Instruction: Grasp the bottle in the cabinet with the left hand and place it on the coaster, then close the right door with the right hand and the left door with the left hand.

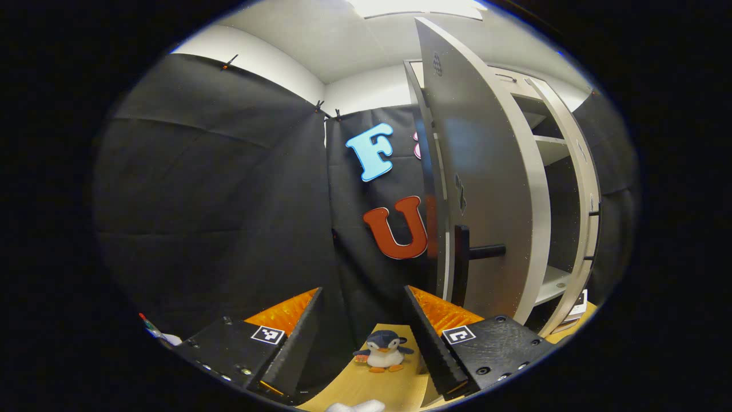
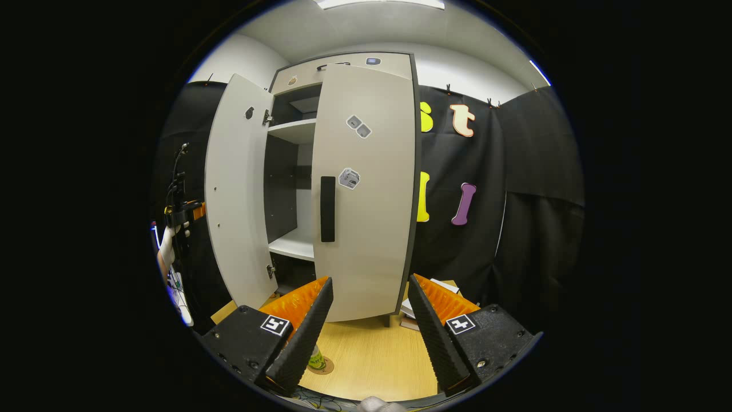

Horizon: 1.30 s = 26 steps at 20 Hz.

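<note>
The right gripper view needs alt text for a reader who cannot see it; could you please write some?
A tall grey cabinet stands with its right door almost shut and its left door swung wide. Below, the right gripper hangs with jaws open above a wooden table, where a bottle sits on a round coaster.

In the right gripper view we see the cabinet (image 2: 311, 171) at frame centre, its right door (image 2: 363, 194) nearly shut, its left door (image 2: 237, 189) swung wide at left. Below, the bottle (image 2: 316, 357) stands on the coaster (image 2: 327, 367) on the table (image 2: 372, 360). In the left gripper view, a penguin (image 1: 383, 350) sits at bottom centre.
</note>
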Available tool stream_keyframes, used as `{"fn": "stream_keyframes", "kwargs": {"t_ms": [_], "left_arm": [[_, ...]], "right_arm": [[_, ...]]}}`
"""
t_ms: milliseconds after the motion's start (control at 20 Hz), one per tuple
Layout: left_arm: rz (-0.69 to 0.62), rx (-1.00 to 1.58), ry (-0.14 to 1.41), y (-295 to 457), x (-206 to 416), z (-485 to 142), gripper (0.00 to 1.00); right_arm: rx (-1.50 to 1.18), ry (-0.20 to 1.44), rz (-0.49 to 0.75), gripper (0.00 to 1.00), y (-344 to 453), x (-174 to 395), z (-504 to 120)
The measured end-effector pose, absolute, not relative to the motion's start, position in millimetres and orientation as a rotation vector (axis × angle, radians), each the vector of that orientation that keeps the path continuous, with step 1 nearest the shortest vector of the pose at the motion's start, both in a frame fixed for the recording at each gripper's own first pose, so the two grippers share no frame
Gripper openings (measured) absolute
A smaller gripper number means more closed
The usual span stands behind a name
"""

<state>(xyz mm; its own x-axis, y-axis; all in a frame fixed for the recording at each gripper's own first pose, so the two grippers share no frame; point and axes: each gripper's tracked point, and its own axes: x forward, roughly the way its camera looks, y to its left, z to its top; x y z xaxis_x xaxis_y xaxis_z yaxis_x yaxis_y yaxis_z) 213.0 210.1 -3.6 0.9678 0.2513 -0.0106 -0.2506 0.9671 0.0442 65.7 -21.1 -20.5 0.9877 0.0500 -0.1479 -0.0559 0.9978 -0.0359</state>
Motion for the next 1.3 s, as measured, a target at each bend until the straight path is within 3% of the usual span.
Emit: {"fn": "stream_keyframes", "kwargs": {"t_ms": [150, 200, 250, 350, 550, 600, 650, 700, 750, 800, 850, 1300], "left_arm": [[0.248, 0.036, 0.023, 199.7, 211.0, -3.2, 0.81], [0.243, 0.036, 0.026, 192.7, 210.9, -3.5, 0.84], [0.233, 0.039, 0.027, 183.6, 210.9, -2.8, 0.80], [0.202, 0.047, 0.025, 162.0, 212.2, -1.8, 0.84], [0.150, 0.047, 0.020, 114.0, 216.8, -2.3, 0.81], [0.135, 0.048, 0.025, 101.4, 220.3, -2.0, 0.85], [0.123, 0.053, 0.024, 91.5, 223.2, -1.3, 0.81], [0.113, 0.065, 0.019, 81.8, 226.9, 1.7, 0.88], [0.106, 0.084, 0.017, 75.3, 231.8, 3.8, 0.82], [0.103, 0.093, 0.021, 68.3, 234.2, 4.3, 0.94], [0.096, 0.085, 0.013, 64.2, 238.8, 5.2, 0.98], [0.077, 0.055, 0.012, 56.2, 230.6, 7.6, 0.96]], "right_arm": [[-0.036, 0.151, 0.085, 0.82, -22.2, 68.4, -23.7], [-0.038, 0.154, 0.092, 0.82, -24.6, 69.4, -24.5], [-0.039, 0.155, 0.097, 0.82, -27.7, 70.4, -24.7], [-0.035, 0.149, 0.106, 0.82, -35.1, 73.7, -22.8], [-0.024, 0.154, 0.125, 0.82, -52.1, 80.4, -21.1], [-0.026, 0.154, 0.128, 0.82, -57.0, 81.4, -20.9], [-0.027, 0.153, 0.128, 0.82, -61.8, 82.1, -19.6], [-0.025, 0.151, 0.128, 0.82, -66.3, 83.1, -19.2], [-0.022, 0.149, 0.129, 0.82, -70.1, 84.2, -18.3], [-0.020, 0.149, 0.128, 0.82, -73.6, 84.9, -16.8], [-0.017, 0.144, 0.123, 0.82, -77.4, 84.7, -15.2], [-0.011, 0.119, 0.098, 0.82, -80.6, 82.7, -6.3]]}}
